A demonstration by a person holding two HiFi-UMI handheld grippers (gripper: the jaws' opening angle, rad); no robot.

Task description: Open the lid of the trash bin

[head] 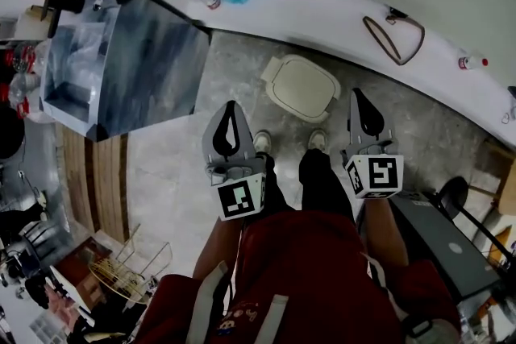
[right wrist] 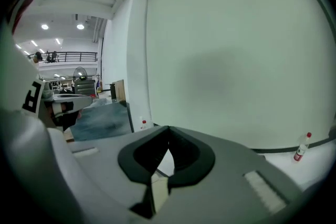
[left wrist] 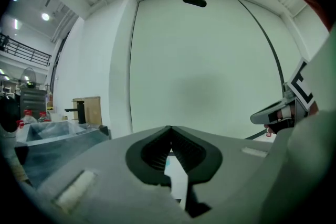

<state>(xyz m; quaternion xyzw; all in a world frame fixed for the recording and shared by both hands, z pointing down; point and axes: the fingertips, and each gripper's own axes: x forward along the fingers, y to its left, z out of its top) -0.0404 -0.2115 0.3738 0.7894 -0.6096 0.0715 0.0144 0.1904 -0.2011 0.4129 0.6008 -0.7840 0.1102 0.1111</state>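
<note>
Left gripper and right gripper are hovering, fingers pressed together on nothing; I am judging the task unstarted, trash bin at twelve o'clock, lid down.

Trash bin just beyond shoes
</note>
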